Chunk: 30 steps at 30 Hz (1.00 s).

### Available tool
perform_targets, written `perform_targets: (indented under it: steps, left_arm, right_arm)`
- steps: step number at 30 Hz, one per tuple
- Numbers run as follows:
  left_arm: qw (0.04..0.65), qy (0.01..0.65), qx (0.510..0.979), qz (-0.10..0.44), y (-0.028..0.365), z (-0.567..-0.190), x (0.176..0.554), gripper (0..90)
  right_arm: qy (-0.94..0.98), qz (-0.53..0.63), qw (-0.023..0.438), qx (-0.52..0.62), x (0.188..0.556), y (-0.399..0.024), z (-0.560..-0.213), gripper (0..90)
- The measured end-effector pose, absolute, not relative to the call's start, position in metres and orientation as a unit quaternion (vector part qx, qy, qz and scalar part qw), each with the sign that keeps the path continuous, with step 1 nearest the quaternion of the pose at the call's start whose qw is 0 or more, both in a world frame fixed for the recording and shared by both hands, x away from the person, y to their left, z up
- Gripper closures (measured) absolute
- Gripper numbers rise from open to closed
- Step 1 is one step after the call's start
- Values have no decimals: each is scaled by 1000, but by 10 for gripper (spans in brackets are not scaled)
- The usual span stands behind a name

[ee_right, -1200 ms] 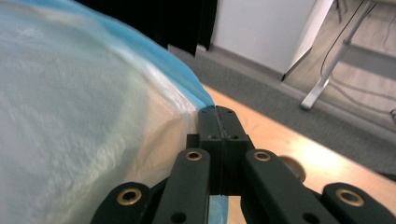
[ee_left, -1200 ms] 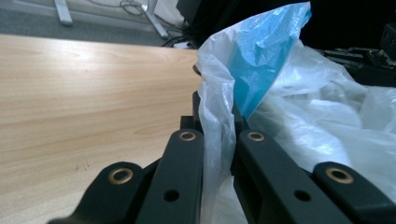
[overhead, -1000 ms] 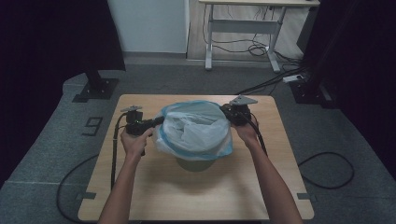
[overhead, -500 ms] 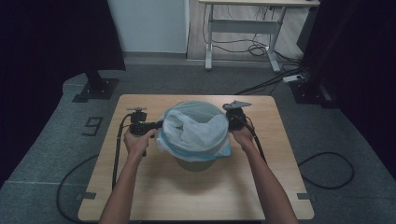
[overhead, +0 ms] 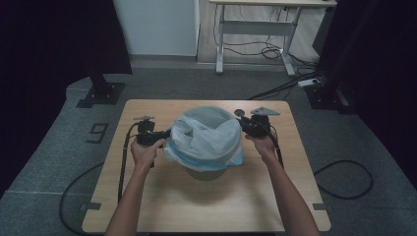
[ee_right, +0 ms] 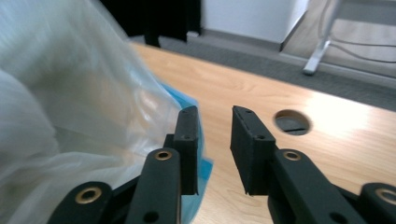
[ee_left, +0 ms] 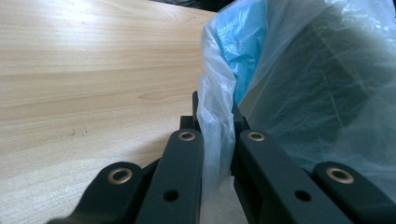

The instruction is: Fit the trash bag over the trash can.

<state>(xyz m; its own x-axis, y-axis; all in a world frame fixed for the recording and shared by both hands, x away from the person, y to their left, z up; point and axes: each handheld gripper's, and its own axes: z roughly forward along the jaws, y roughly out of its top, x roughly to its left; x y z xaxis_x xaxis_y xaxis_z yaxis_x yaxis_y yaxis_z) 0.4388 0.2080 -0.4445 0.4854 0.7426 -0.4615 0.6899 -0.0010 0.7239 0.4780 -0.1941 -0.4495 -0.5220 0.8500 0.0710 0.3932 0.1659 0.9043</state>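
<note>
While gripped, bag [overhead: 206,137] beside table hole [ee_right: 292,122]

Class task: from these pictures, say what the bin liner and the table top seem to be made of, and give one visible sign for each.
Translucent white-and-blue bin liner: seemingly thin plastic film, as it crinkles, creases and lets light through. Pale rectangular table top: looks like wood or wood-effect laminate, with visible grain and a smooth satin sheen.

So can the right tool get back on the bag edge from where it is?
Probably yes: the right tool has just been opening, nothing between its jaws, and the bag edge lies right beside its left jaw, unobstructed.
</note>
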Motion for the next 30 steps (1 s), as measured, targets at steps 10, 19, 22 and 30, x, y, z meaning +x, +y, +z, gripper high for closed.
perform_targets:
  steps: [10,19,22,30]
  left_arm:
    - [494,505,707,32,212,-441,434,886]
    - [496,505,706,34,215,-438,430,884]
    - [494,505,707,34,214,-437,429,884]
    - [495,506,706,33,214,-437,429,883]
  right_arm:
    - [727,535,205,378,410,-227,-423,554]
    - [748,554,160,328,344,-227,-444,466]
    - [757,557,141,312,330,-218,-452,429]
    - [769,545,164,293,322,-191,-459,340]
